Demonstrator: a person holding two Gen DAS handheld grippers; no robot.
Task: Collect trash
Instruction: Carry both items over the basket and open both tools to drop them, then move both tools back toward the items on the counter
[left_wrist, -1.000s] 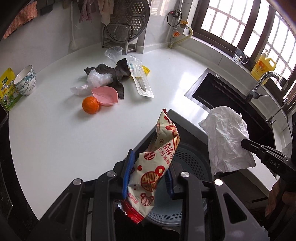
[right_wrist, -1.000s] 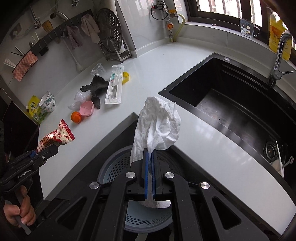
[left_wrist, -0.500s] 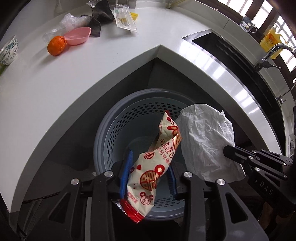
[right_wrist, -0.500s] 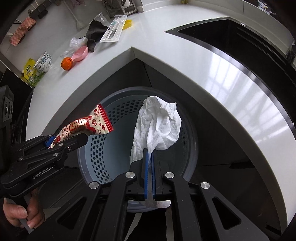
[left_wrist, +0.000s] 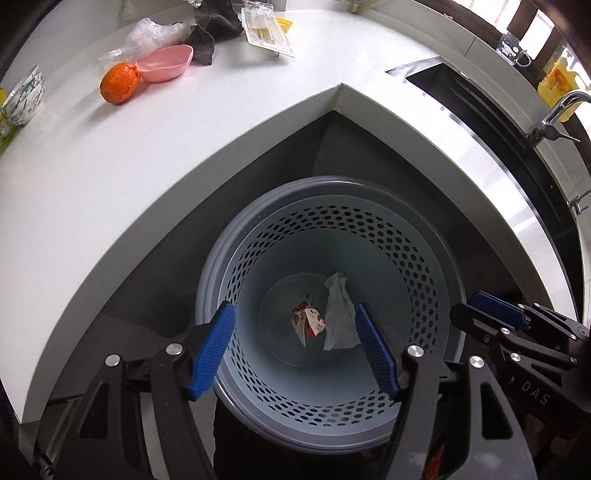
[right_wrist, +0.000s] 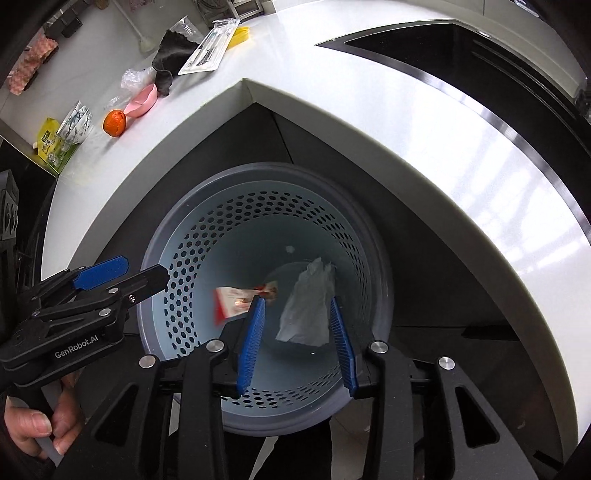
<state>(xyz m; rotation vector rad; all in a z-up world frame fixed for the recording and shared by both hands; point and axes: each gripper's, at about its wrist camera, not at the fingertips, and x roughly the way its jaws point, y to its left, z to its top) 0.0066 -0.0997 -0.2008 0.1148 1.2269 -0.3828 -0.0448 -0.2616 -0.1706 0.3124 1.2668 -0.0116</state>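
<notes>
A grey-blue perforated trash basket (left_wrist: 236, 273) (right_wrist: 177, 236) stands on the floor below the counter corner. A red-and-white snack wrapper (left_wrist: 307, 322) (right_wrist: 232, 303) and a crumpled white tissue (left_wrist: 338, 314) (right_wrist: 308, 308) are inside it; the wrapper looks blurred in the right wrist view. My left gripper (left_wrist: 295, 347) (right_wrist: 122, 273) is open and empty above the basket's near rim. My right gripper (right_wrist: 298, 339) (left_wrist: 491, 314) is open and empty above the basket, to the right of the left one.
The white counter (left_wrist: 147, 155) holds an orange (left_wrist: 119, 82), a pink dish (left_wrist: 166, 67), a clear plastic bag (left_wrist: 151, 31), a dark cloth (left_wrist: 212, 27) and a long clear packet (left_wrist: 266, 33). A black sink (right_wrist: 480, 55) lies at the right.
Both grippers opened over the basket. The snack wrapper and the tissue dropped from them into the basket.
</notes>
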